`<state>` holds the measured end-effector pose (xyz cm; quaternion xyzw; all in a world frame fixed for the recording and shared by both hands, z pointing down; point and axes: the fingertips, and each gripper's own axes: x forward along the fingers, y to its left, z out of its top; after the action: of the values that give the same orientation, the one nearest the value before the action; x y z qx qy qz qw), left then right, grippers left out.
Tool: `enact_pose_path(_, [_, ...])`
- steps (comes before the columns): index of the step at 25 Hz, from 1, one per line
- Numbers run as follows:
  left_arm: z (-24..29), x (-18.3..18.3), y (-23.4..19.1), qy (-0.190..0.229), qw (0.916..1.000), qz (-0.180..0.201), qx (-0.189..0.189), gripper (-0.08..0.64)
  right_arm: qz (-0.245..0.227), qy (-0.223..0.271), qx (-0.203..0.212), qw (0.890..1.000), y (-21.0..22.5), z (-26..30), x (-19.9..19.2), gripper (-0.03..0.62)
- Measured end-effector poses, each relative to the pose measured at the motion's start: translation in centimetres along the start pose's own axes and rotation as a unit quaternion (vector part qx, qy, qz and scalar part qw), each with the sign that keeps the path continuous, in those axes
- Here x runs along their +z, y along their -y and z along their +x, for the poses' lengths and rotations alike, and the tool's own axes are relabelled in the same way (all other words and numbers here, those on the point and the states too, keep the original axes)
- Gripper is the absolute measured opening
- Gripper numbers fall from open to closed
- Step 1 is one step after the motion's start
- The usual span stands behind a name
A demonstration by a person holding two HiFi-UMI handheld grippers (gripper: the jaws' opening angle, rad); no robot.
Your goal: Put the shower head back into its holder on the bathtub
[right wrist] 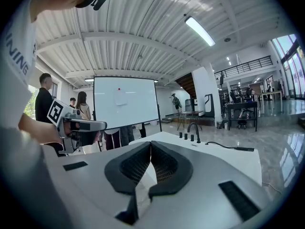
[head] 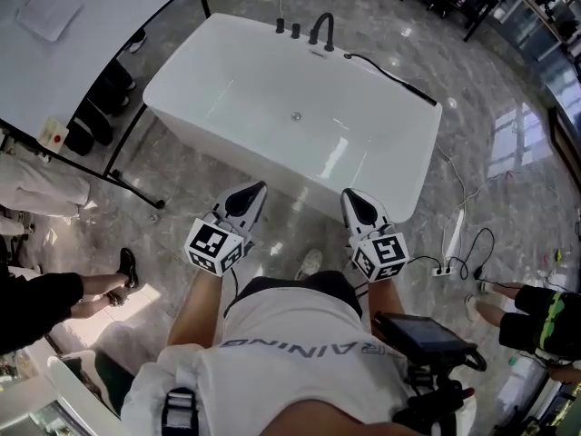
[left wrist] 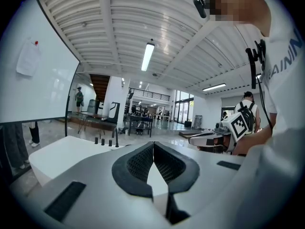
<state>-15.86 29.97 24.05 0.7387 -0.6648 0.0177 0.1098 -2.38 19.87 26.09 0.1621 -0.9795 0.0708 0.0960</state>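
A white bathtub [head: 390, 166] stands just ahead of me in the head view. A black faucet [head: 322, 30] and small black fittings [head: 288, 28] sit on its far rim. The black shower head [head: 413, 87] lies on the far right rim, its hose running back toward the faucet. My left gripper [head: 257, 189] and right gripper [head: 352, 195] hover side by side near the tub's near wall, both shut and empty. In the left gripper view the pads [left wrist: 143, 163] meet, with the tub [left wrist: 57, 151] beyond. The right gripper view shows shut jaws [right wrist: 150, 144], the faucet [right wrist: 193, 130] and the shower head [right wrist: 243, 149].
A whiteboard on a black stand [head: 82, 44] is left of the tub. A power strip with cables [head: 447, 266] lies on the marble floor at the right. Bystanders stand at the left [head: 54, 302] and right [head: 536, 312].
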Motion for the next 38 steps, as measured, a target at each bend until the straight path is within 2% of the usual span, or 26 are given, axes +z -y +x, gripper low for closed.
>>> enact_pose_path(5, [5.9,1.2,1.4,0.001,1.0,0.0,0.002,0.017,0.0,0.005,0.0,1.0,6.5,0.0,0.6,0.012])
enact_pose_path(12, [12.4,2.0,4.1,-0.021,0.9992,0.021,-0.029,0.017,0.017,0.017,-0.032,0.999,13.4,-1.6,0.7,0.012])
enact_pose_path(20, [18.6,2.4,4.7,-0.026,0.9958,0.025,-0.084,0.017,0.04,0.006,-0.08,0.996,17.2,-2.6,-0.9,0.012])
enact_pose_path(24, [22.3,2.7,4.4,-0.025,0.9912,0.025,-0.128,0.017,0.039,0.008,-0.127,0.991,19.9,-2.6,-0.3,0.012])
enact_pose_path(26, [24.3,3.3,3.6,-0.023,0.9886,0.029,-0.146,0.018,0.041,0.006,-0.146,0.988,21.1,-1.8,0.1,0.012])
enact_pose_path(31, [28.8,5.4,-1.2,-0.01,0.9848,0.035,-0.17,0.017,0.041,-0.006,-0.158,0.987,22.7,3.7,1.1,0.012])
enact_pose_path(38, [32.5,4.8,-9.7,-0.023,0.9789,0.009,-0.203,0.017,0.043,-0.025,-0.189,0.981,23.9,11.9,2.8,0.012])
